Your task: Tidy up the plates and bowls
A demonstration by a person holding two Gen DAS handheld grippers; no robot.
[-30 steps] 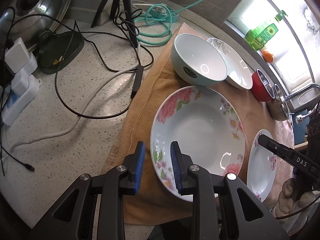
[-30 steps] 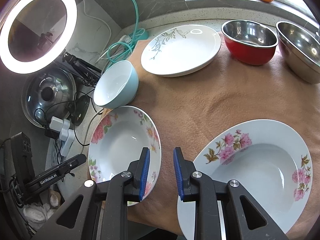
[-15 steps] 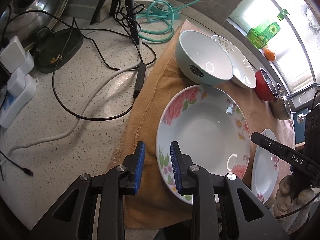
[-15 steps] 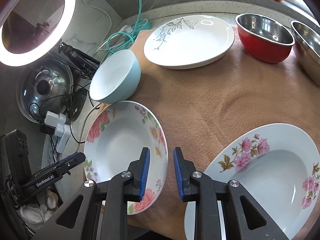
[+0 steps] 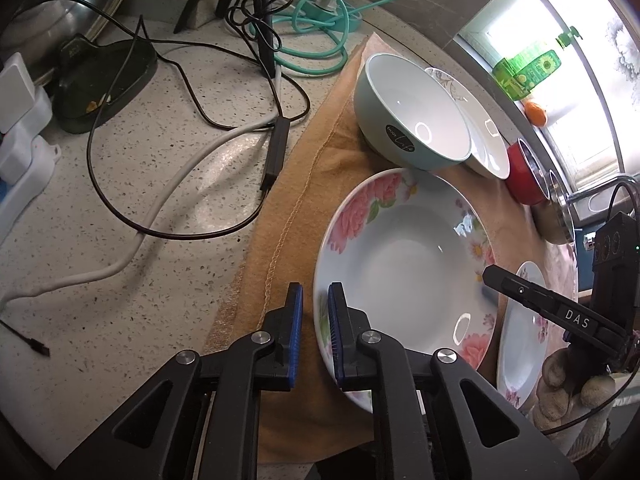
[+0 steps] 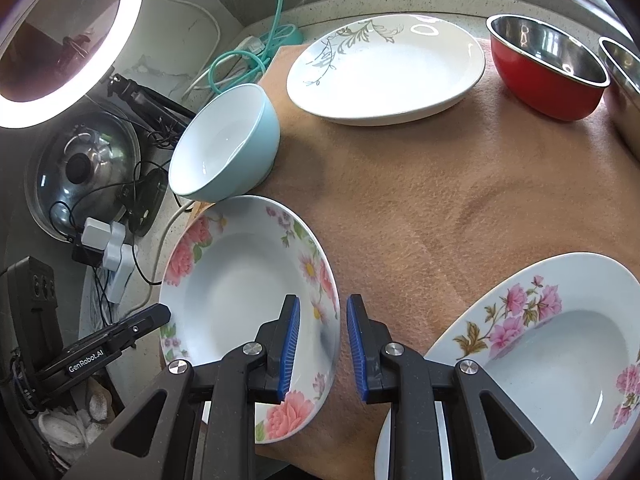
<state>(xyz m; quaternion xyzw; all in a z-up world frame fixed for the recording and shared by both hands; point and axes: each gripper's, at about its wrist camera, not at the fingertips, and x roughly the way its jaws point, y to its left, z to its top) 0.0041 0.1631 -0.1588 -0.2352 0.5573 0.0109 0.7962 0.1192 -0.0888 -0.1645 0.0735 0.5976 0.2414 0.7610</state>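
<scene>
Left jaws pinch the plate rim

My left gripper point(image 5: 315, 330) clamps the glossy rose plate point(image 5: 404, 264) on the fuzzy tan cloth point(image 6: 440, 200); my right gripper point(image 6: 319, 346) stands open over its opposite rim. Beyond sits a round blue bowl point(image 6: 224, 148).

two matte black tools are seen, the left tool point(image 5: 315, 334) and the right tool point(image 6: 320, 346). ribbed blue pads point(image 6: 289, 346) line each finger, silver screws point(image 6: 252, 348) mark the pivots, and white lettering is printed on each side.
</scene>
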